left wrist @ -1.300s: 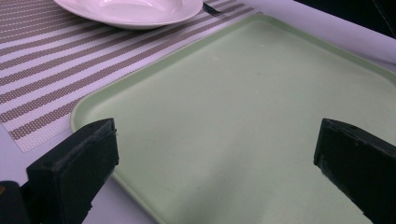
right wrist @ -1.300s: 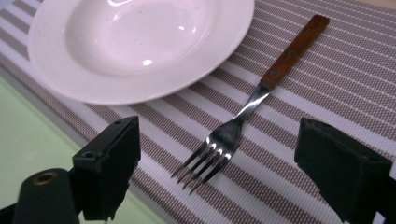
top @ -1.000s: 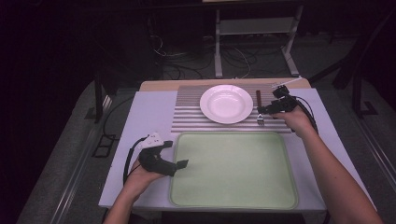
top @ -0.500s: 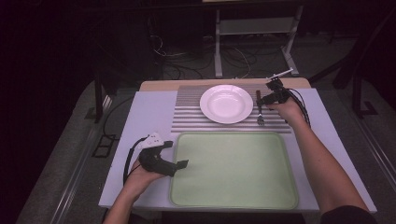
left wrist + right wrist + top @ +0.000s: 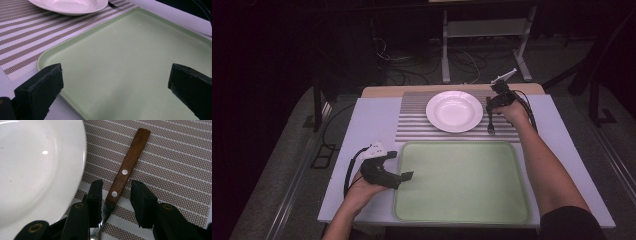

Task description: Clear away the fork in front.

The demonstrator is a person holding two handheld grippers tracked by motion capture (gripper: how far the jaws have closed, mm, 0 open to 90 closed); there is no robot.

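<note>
My right gripper view shows a wooden handle (image 5: 127, 167) of the utensil (image 5: 490, 121) beside the plate (image 5: 454, 110), between my right gripper's (image 5: 116, 201) 2 just-closing jaws, untouched, left gripper (image 5: 115, 87) wide, empty above tray (image 5: 140, 62).

No text, label, brand, number or sign can be read in these pictures. The white plate (image 5: 454, 110), the striped mat (image 5: 412, 125) and the green tray (image 5: 462, 182) carry no writing. The wooden handle of the utensil (image 5: 126, 168) shows two metal rivets and no mark.
</note>
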